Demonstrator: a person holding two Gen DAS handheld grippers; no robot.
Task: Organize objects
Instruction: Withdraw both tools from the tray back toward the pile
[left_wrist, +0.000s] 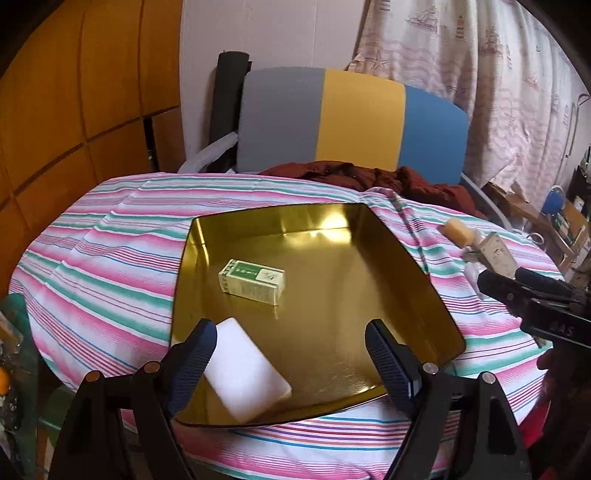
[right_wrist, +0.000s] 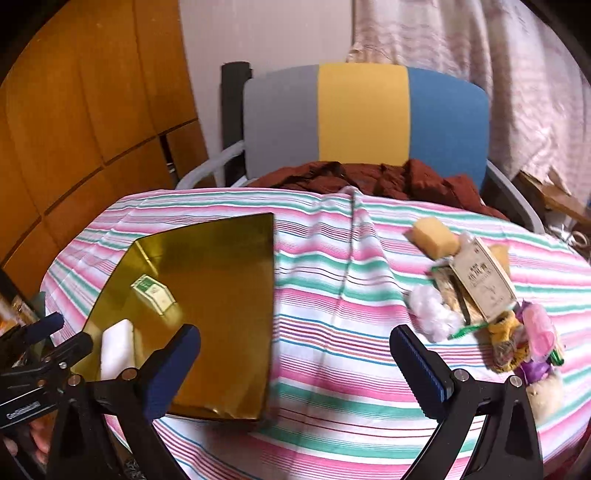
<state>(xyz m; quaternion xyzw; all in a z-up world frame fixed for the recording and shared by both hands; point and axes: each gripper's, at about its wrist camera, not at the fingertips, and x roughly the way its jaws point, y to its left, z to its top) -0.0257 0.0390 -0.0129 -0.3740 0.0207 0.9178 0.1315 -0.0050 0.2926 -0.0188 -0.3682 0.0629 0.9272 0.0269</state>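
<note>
In gold tray (left_wrist: 332, 295), green box (left_wrist: 252, 281) flat (lengthwise left-right)

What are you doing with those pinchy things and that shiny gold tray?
A person is tidying small things into the gold tray on the striped tablecloth. A green box and a white block already lie in it. Both the left gripper and the right gripper are open and hold nothing. A yellow sponge, a tan box, a white wad and other bits wait in a pile beside the tray.
</note>
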